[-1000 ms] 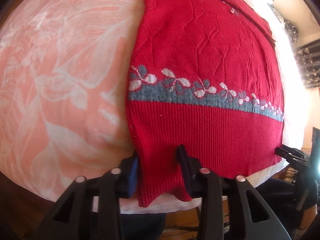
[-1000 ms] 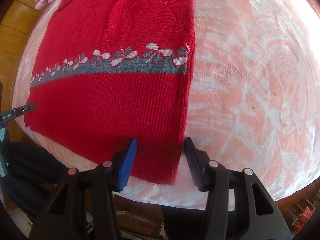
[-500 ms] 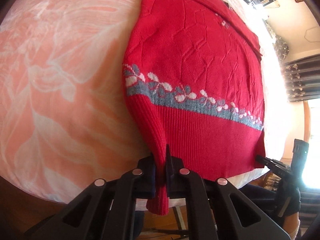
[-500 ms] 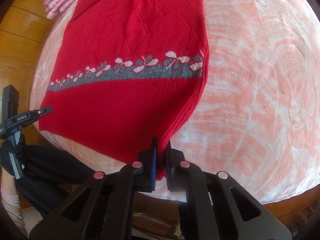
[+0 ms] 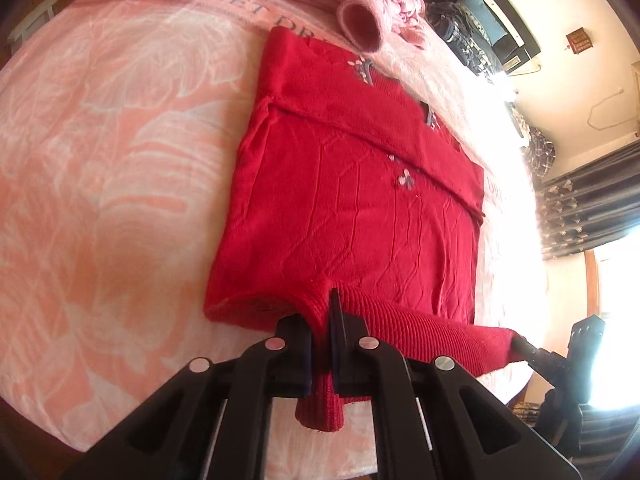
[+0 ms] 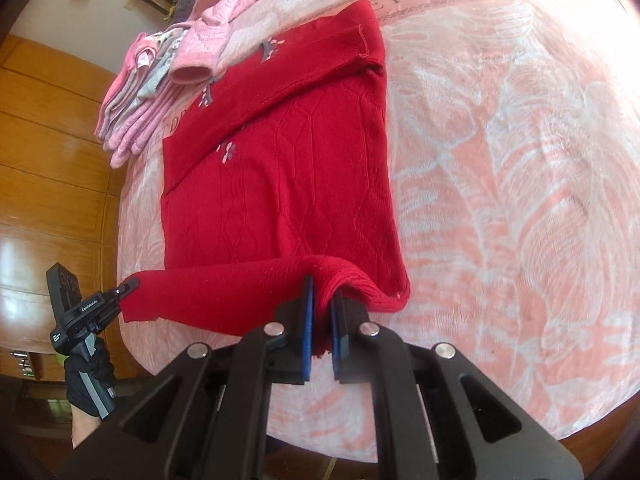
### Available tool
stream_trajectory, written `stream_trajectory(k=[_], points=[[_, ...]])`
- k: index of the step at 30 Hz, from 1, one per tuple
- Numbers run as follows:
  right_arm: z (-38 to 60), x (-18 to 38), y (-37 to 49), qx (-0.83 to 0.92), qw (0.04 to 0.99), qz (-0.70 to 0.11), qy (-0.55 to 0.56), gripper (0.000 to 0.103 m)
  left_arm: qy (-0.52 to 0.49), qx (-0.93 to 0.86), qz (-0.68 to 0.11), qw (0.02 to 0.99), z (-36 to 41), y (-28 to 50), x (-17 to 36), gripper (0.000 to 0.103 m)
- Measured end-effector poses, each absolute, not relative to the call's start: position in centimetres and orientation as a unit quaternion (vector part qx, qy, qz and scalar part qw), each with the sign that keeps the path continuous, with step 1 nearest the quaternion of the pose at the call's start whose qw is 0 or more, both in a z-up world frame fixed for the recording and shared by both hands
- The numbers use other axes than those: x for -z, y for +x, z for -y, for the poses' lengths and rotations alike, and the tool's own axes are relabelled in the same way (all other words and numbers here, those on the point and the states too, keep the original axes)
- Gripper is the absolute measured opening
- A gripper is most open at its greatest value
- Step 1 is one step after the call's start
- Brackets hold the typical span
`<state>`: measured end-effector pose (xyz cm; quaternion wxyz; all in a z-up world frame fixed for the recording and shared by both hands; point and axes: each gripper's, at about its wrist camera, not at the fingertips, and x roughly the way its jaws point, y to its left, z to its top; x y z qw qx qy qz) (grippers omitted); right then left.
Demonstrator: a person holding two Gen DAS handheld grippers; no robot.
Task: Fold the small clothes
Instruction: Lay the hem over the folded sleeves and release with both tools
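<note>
Left wrist view: the red sweater [image 5: 352, 216] lies on a bed, its ribbed hem lifted off the near edge. The left gripper [image 5: 320, 344] has its fingers [image 5: 298, 344] clamped on one hem corner; the right gripper [image 6: 320, 320] pinches the other corner tight. The bed's pink floral blanket [image 5: 100, 160] carries printed lettering toward the far edge, where a pile of pink clothes [image 6: 160, 80] sits. Wooden wall panels [image 6: 48, 160] and dark curtains [image 5: 592, 208] surround the bed.
</note>
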<state>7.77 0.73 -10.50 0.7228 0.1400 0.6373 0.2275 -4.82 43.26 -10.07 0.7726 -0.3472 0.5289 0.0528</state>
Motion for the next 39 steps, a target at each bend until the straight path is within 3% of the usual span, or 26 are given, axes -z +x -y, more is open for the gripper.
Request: stream_trajectory(k=[12,15,18,21,23,29,34,39], points=[[-4.6,14.8,17.9,-0.189,0.709,-0.670,0.114,0.006,-0.392,-0.080,-0.560,0.725,-46.5,4.0,16.9,0.007],[-4.6,16.1,19.5,-0.180,0.699,-0.680,0.124,0.016,-0.429,-0.061,-0.559,0.707,-47.6,4.7,17.4,0.009],[-4.0,17.0,20.8,-0.183,0.691,-0.683,0.148,0.017,-0.451,-0.036,-0.554,0.699,-48.7,5.0,16.9,0.011],[-3.1,17.2,21.8,-0.180,0.702,-0.672,0.153,0.028,-0.452,-0.032,-0.541,0.709,-49.7,4.7,16.0,0.013],[-2.3,17.3,22.2,-0.178,0.704,-0.667,0.166,0.028,-0.453,-0.037,-0.537,0.711,-49.9,4.4,15.6,0.013],[-1.7,16.2,22.7,-0.188,0.725,-0.644,0.157,0.028,-0.437,-0.075,-0.510,0.737,-51.5,3.8,13.1,0.015],[-2.6,14.8,22.8,-0.210,0.740,-0.626,0.133,0.028,-0.335,-0.066,-0.501,0.796,-50.8,4.8,10.4,0.019],[-4.1,14.2,22.3,-0.230,0.739,-0.623,0.112,0.028,-0.277,-0.033,-0.520,0.808,-48.4,6.6,11.7,0.028]])
